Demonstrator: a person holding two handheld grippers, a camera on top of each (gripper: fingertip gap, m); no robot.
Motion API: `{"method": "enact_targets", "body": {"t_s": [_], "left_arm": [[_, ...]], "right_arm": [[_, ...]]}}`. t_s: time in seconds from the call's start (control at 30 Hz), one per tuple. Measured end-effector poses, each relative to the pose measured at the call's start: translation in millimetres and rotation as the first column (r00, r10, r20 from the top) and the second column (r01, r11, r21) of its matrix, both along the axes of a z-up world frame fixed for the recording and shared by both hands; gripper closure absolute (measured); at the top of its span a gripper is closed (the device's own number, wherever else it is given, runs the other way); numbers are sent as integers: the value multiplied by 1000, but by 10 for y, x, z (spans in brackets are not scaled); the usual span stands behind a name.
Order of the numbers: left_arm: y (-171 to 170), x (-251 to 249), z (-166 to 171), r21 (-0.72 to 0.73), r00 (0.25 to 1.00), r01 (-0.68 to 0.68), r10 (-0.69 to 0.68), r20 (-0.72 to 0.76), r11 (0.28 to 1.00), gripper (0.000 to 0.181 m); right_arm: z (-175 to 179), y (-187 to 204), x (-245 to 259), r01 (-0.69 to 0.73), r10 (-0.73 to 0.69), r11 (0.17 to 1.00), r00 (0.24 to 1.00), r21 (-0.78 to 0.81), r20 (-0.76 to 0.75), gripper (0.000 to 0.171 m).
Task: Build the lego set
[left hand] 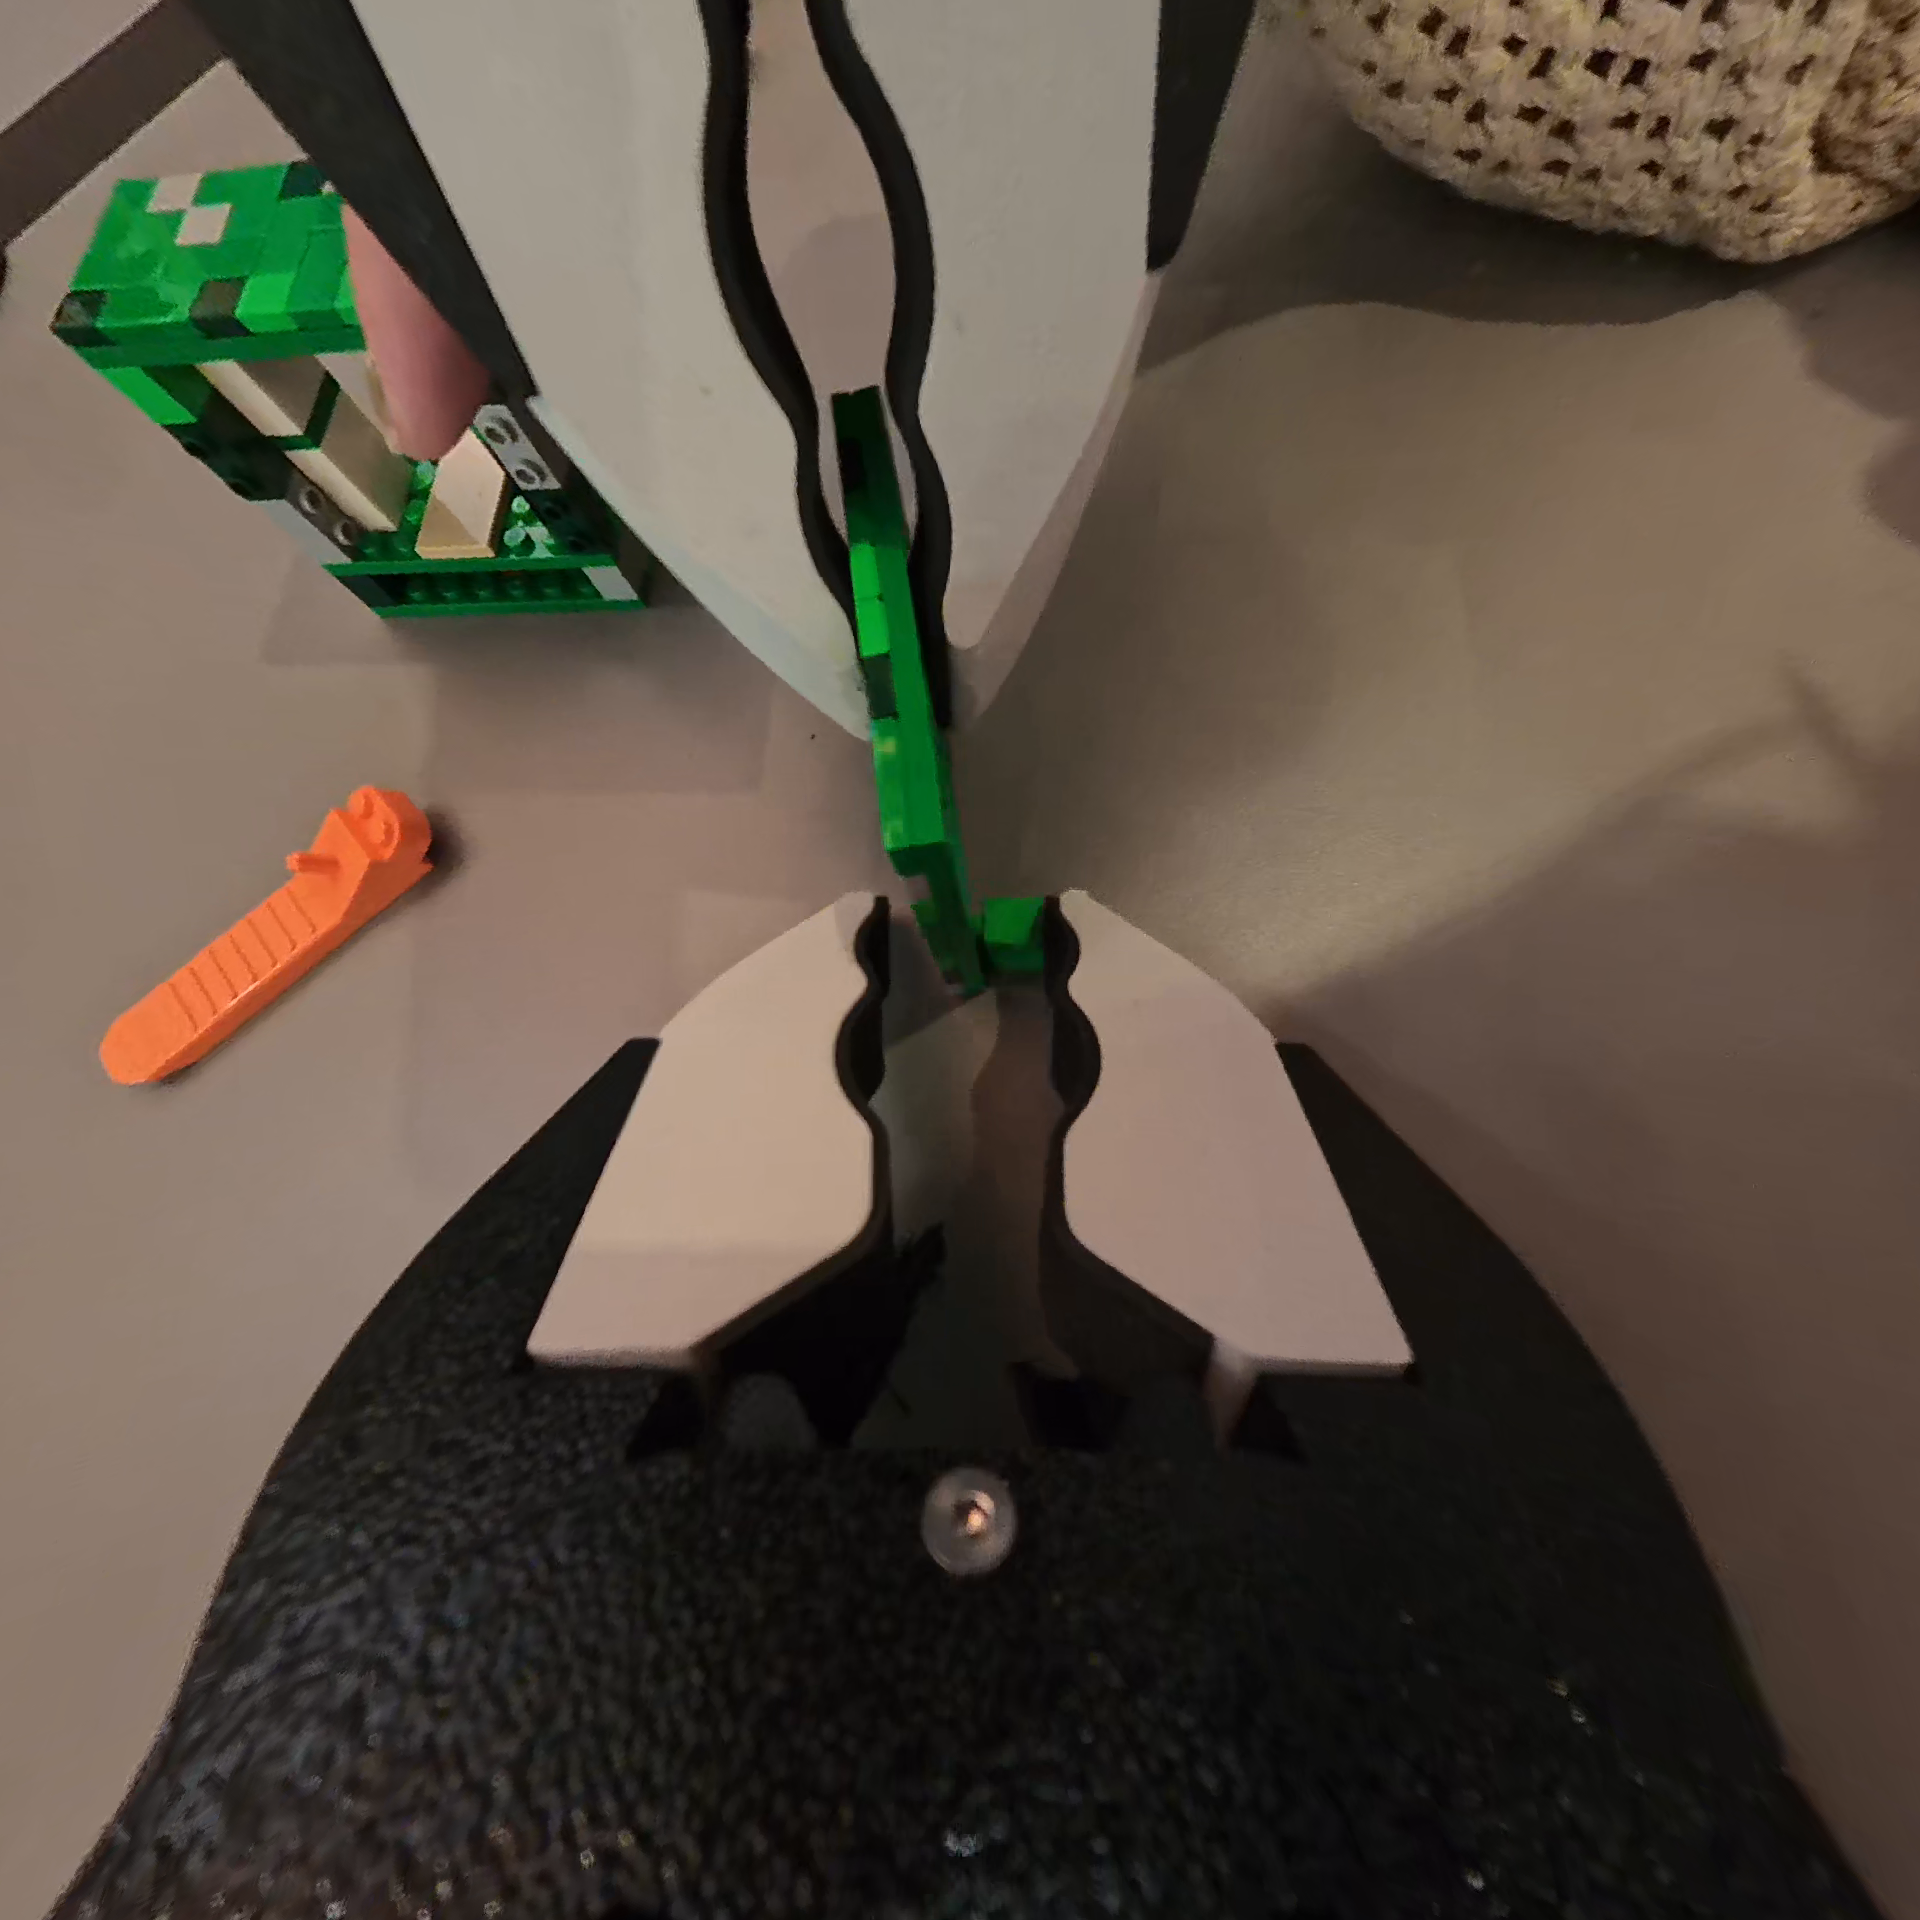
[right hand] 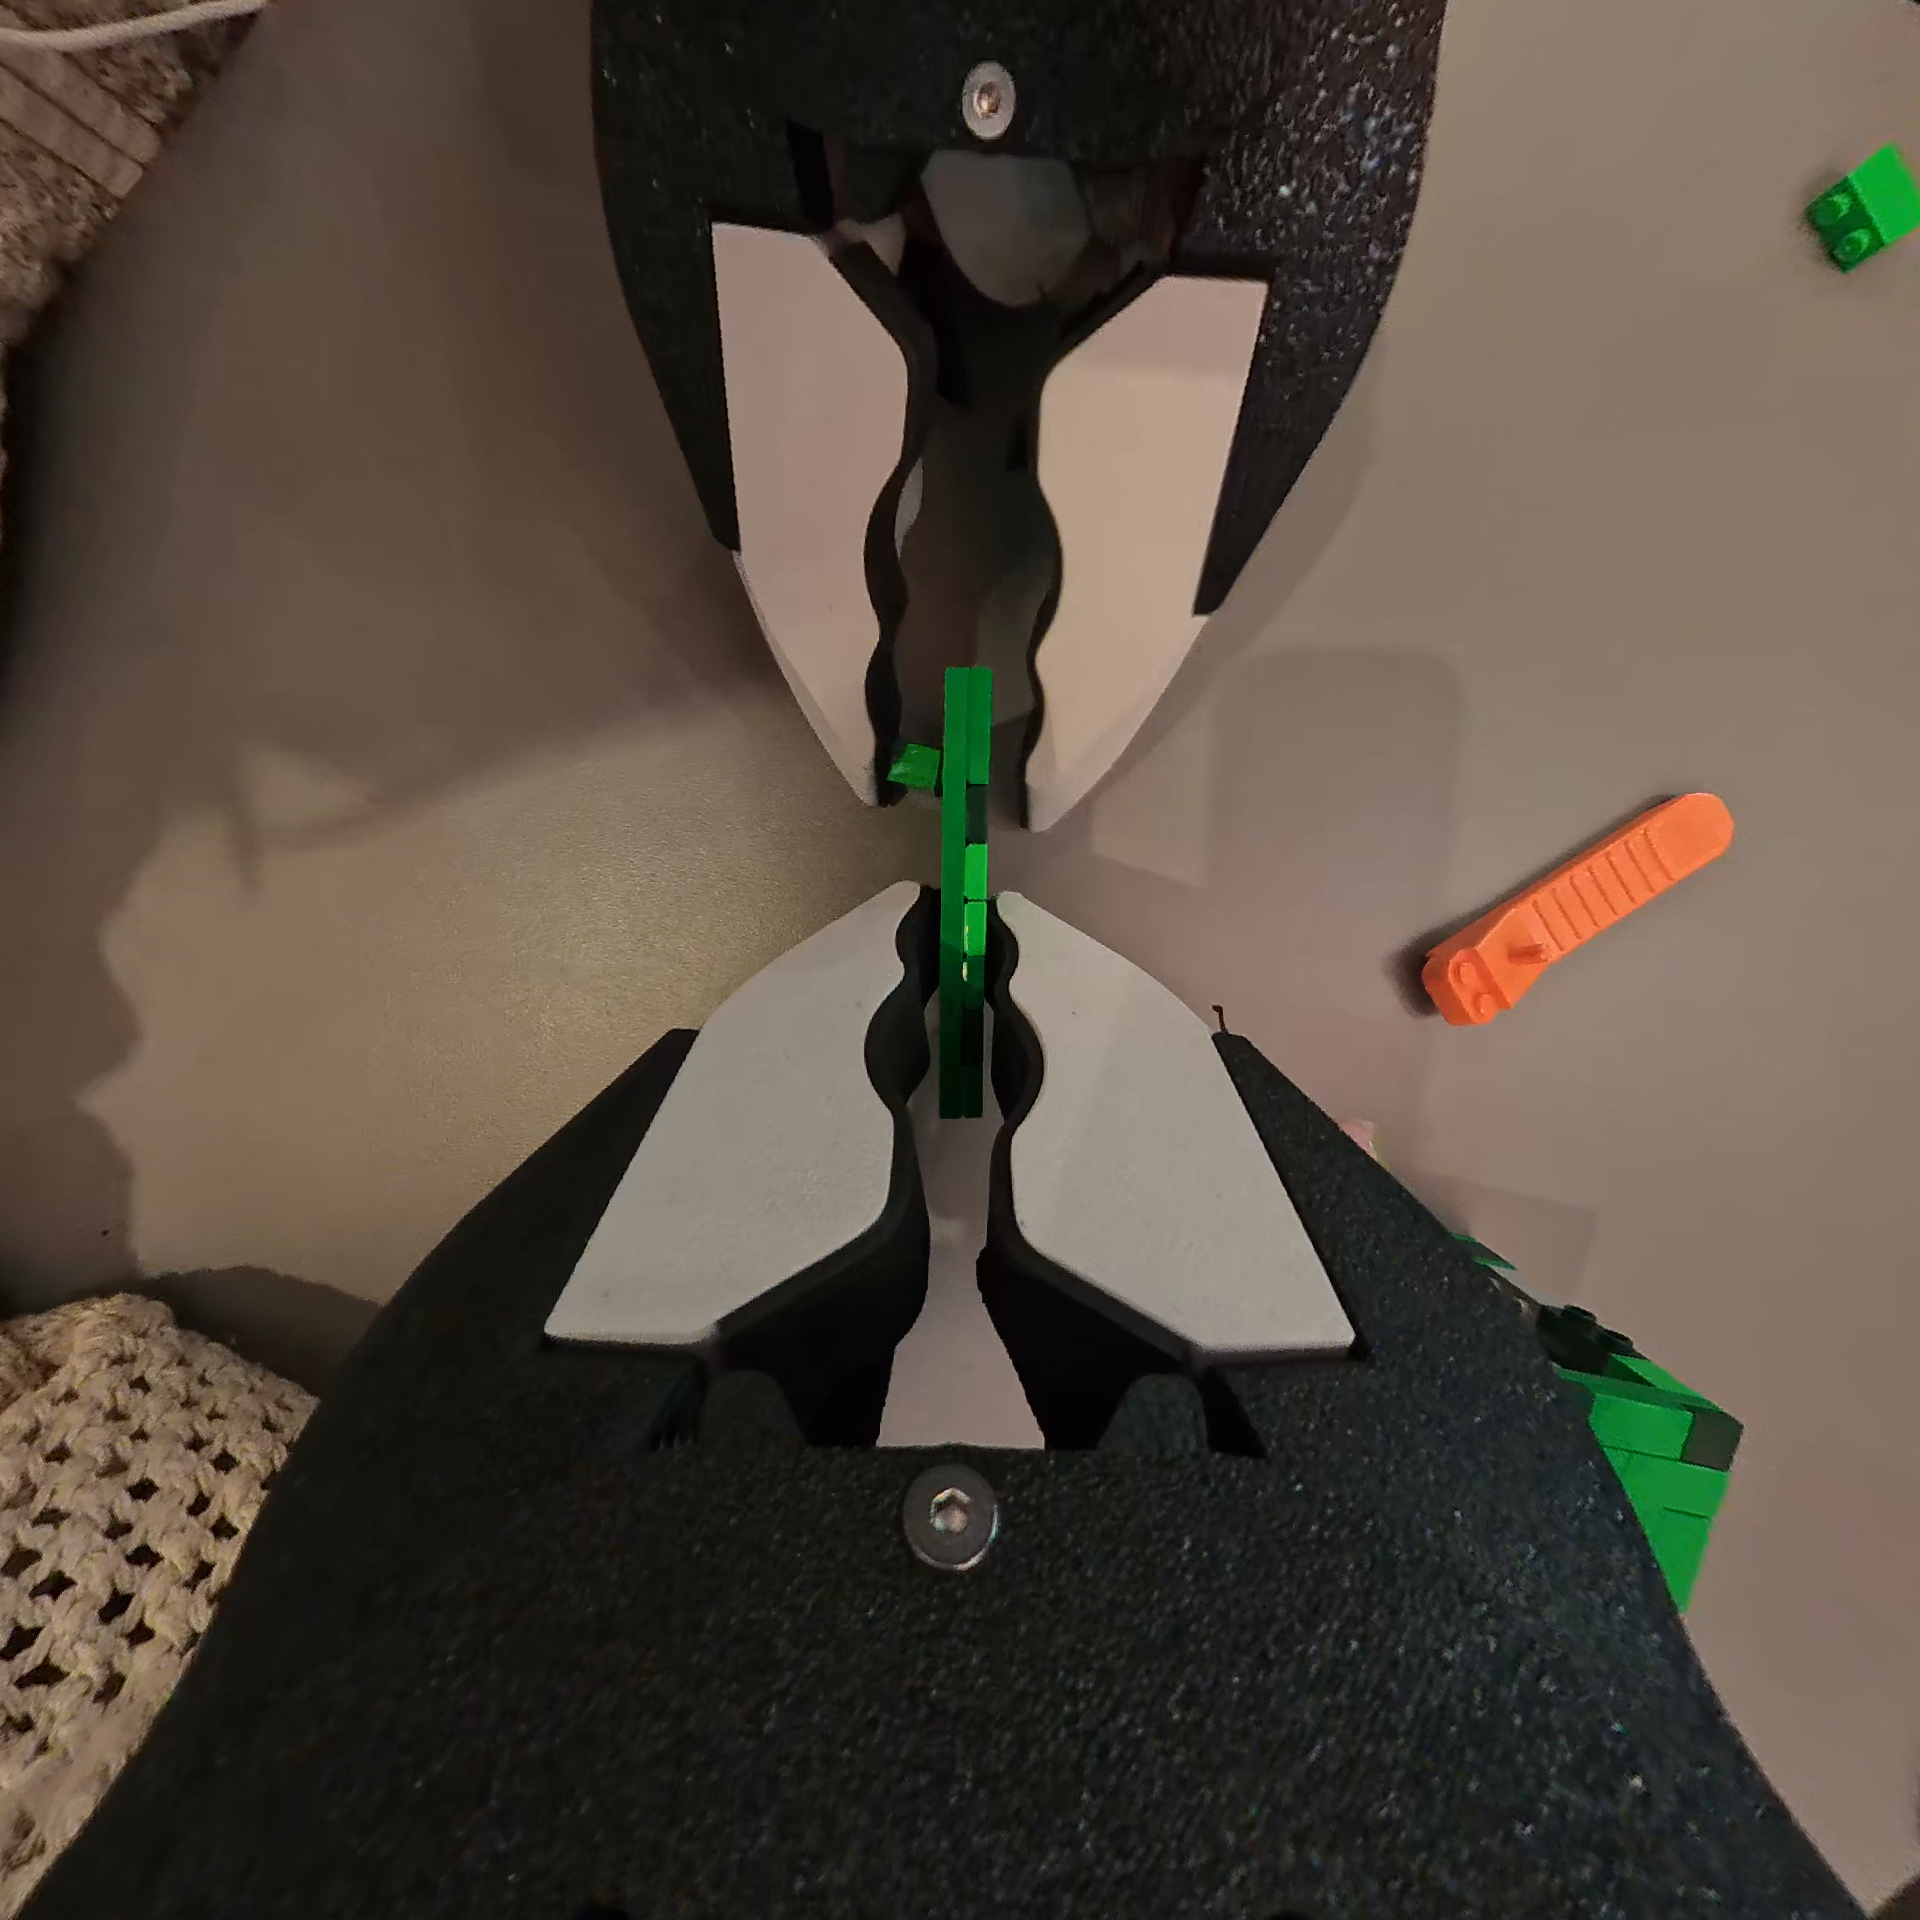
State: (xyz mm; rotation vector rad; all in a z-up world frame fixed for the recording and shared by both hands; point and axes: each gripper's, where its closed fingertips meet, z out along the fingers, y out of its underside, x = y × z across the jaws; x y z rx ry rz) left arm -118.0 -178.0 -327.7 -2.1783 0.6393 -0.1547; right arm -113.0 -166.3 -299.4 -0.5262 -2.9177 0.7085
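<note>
A thin green Lego panel [left hand: 909, 790] is held edge-on above the grey table between both grippers. My right gripper [right hand: 958, 904] is shut on one end of the panel [right hand: 966, 842] and reaches in from the top of the left wrist view [left hand: 914, 696]. My left gripper [left hand: 968, 920] is closed narrowly around the other end, with a small green brick [left hand: 1013, 925] between one finger and the panel. A slim gap shows on the other side. The brick [right hand: 914, 767] and left gripper [right hand: 956, 800] also show in the right wrist view.
A partly built green, tan and grey Lego model [left hand: 239, 312] stands on the table [left hand: 1455, 727], with a person's finger [left hand: 410, 343] beside it. An orange brick separator [right hand: 1579, 904] and a loose green brick [right hand: 1865, 208] lie nearby. A crocheted blanket [right hand: 125, 1507] borders the table. Both grippers' tips are close together, under 4 cm apart. The orange brick separator [right hand: 1579, 904] is about 12 cm from both grippers' fingertips. It turns up in the left wrist view [left hand: 271, 939] as well.
</note>
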Motion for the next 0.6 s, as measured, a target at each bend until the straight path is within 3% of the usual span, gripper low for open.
{"method": "enact_targets", "body": {"t_s": [0.13, 0.6], "left_arm": [[-11, 25, 2, 13, 1000, 23, -22, -20, 1000, 160], [38, 38, 11, 20, 1000, -1, 1, -24, 1000, 153]], "right_arm": [[-1, 1, 5, -1, 1, 1000, 1000, 4, -2, 165], [-2, 35, 33, 23, -24, 1000, 999, 11, 21, 165]]}}
